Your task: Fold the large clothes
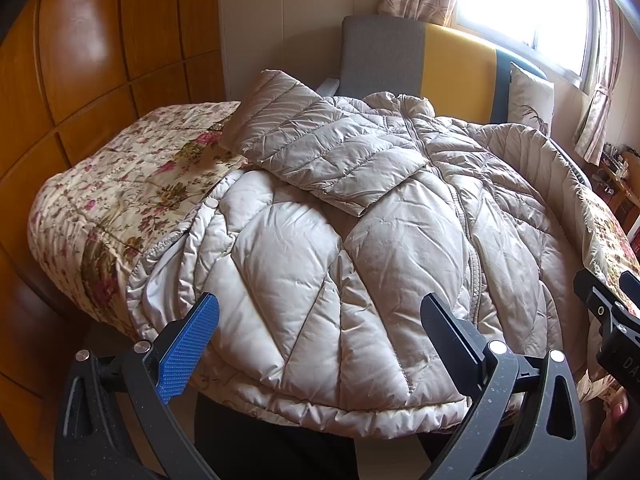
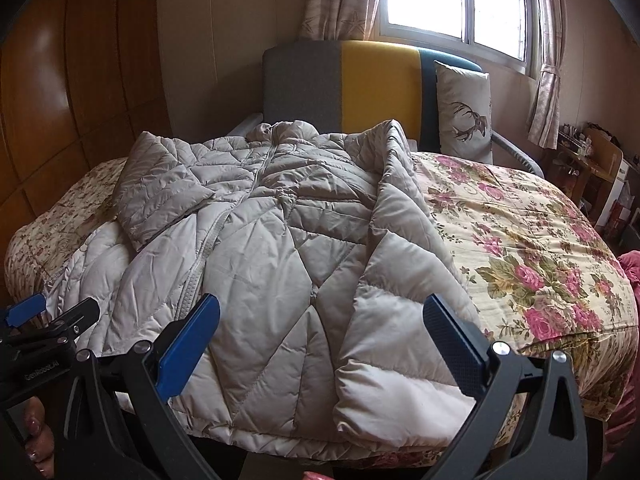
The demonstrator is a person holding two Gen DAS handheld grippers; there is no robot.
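Puffy coat on the bed, part folded.

Left wrist view: the left gripper [image 1: 320,340] hangs with jaws wide open over the coat [image 1: 320,248] at the bed's [image 1: 100,200] near edge; one sleeve [image 1: 320,148] lies across it. Right wrist view: the right gripper [image 2: 320,340], jaws open too, faces the folded-over side [image 2: 400,280], probably ready to grab.

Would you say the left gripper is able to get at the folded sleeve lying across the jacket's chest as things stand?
Probably yes. The left gripper is open and holds nothing, above the puffer jacket's hem. The folded sleeve lies on top farther up the jacket, uncovered, so only a forward reach over the bed seems needed.
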